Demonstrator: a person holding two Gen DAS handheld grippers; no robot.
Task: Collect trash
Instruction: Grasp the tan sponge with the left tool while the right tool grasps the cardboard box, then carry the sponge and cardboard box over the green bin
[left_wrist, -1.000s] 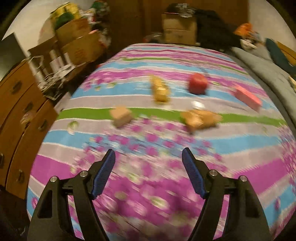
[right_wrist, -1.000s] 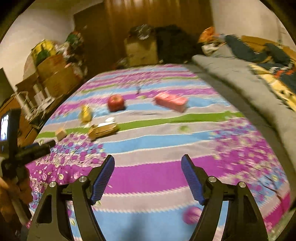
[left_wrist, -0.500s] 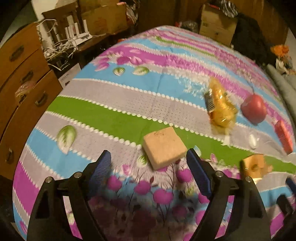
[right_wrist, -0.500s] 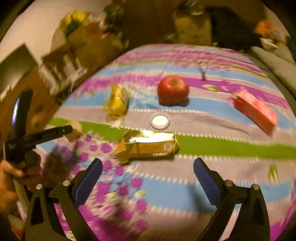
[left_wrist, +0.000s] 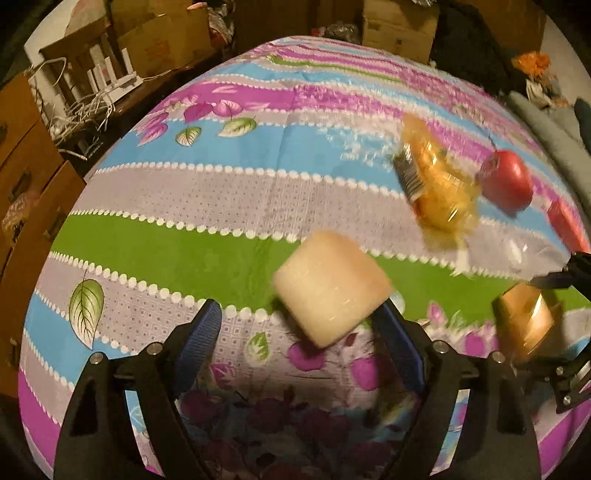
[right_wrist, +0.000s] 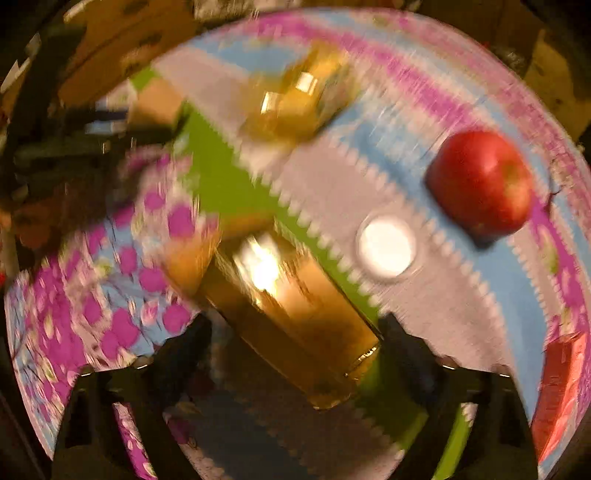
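Observation:
A pale beige square block (left_wrist: 330, 286) lies on the striped bedspread (left_wrist: 207, 192), just ahead of my open left gripper (left_wrist: 301, 332), close to its right finger. A yellow crinkled wrapper (left_wrist: 436, 188) lies beyond it. A gold carton (right_wrist: 291, 310) lies between the open fingers of my right gripper (right_wrist: 295, 343); it also shows at the right in the left wrist view (left_wrist: 526, 321). The right wrist view is blurred. The yellow wrapper (right_wrist: 295, 99) shows there too.
A red apple (right_wrist: 482, 182), a white cap (right_wrist: 386, 247) and a red box (right_wrist: 557, 384) lie on the bed. Wooden drawers (left_wrist: 22, 173), cardboard boxes (left_wrist: 162, 33) and cables stand beside the bed's left edge. The left gripper (right_wrist: 74, 147) shows in the right wrist view.
Both grippers have moved forward and down towards the bed. The beige block is now at the left gripper's fingertips. The gold carton now lies between the right gripper's fingers.

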